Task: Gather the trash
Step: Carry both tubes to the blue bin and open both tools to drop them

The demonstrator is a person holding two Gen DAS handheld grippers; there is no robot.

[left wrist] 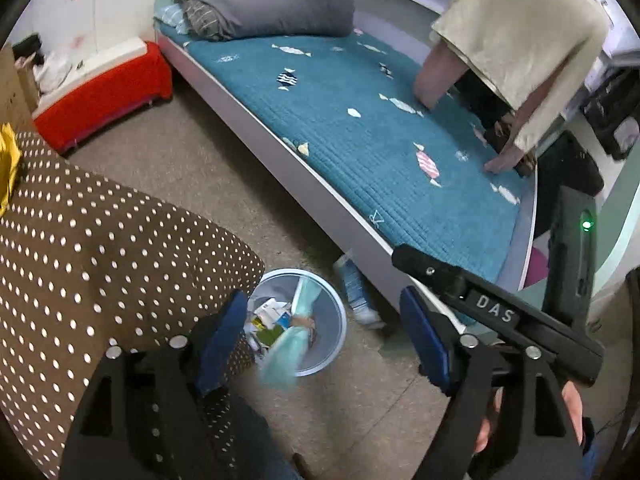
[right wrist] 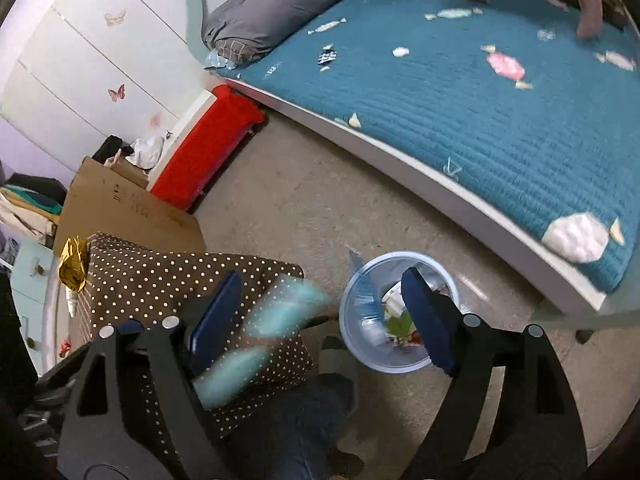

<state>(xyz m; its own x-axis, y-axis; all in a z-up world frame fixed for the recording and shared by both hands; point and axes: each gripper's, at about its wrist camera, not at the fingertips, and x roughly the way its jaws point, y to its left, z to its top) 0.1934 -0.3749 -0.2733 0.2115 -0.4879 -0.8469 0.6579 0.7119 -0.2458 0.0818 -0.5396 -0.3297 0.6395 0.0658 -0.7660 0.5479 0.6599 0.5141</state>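
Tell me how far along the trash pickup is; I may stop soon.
Done: the bin already holds wrappers and paper. In hand: nothing; a blurred teal wrapper is dropping towards the bin between the open left gripper jaws. Left: a gold wrapper on the dotted table.

Bedspread (left wrist: 360, 128): teal, quilted lines, candy print in white, pink and navy stripes. Pillow (left wrist: 272, 4): grey. Box (left wrist: 104, 92): red, white top. Cloth (left wrist: 100, 264): brown, white polka dots. Bin (left wrist: 324, 312): pale blue-grey. Wrapper (right wrist: 288, 308): light turquoise, blurred. Gripper pads (right wrist: 428, 320): dark blue.
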